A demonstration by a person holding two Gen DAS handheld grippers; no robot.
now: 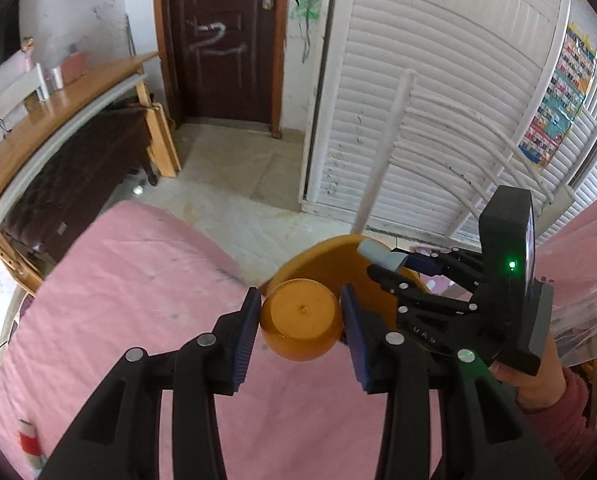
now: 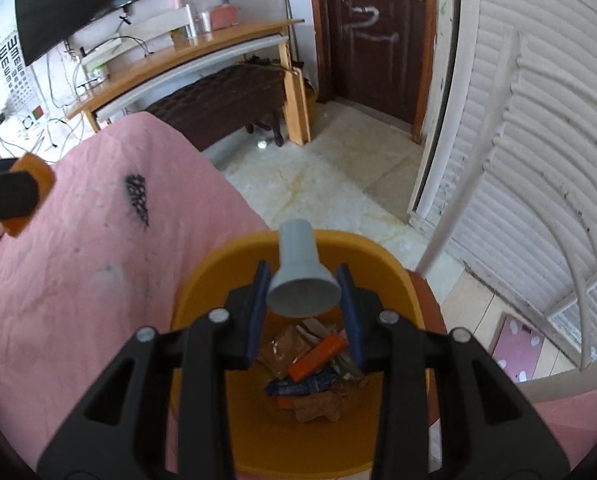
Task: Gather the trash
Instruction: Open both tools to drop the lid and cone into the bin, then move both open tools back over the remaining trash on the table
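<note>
My left gripper (image 1: 301, 316) is shut on an orange plastic cup (image 1: 300, 324), held over the pink bed (image 1: 138, 312); the cup also shows at the far left of the right wrist view (image 2: 32, 178). My right gripper (image 2: 303, 300) is shut on a grey plastic cup (image 2: 301, 276), held mouth toward the camera just above the orange trash bin (image 2: 218, 280). The bin holds several wrappers, one orange (image 2: 318, 354) and one blue (image 2: 302, 386). In the left wrist view the right gripper (image 1: 382, 260) holds the grey cup (image 1: 380, 254) over the bin (image 1: 330, 264).
The pink bed (image 2: 98, 260) fills the left and bottom. A wooden desk (image 2: 186, 60) with a dark bench (image 2: 226, 100) under it stands at the back left. A brown door (image 2: 374, 32) and white louvred wardrobe doors (image 2: 538, 120) lie beyond a tiled floor (image 2: 330, 184).
</note>
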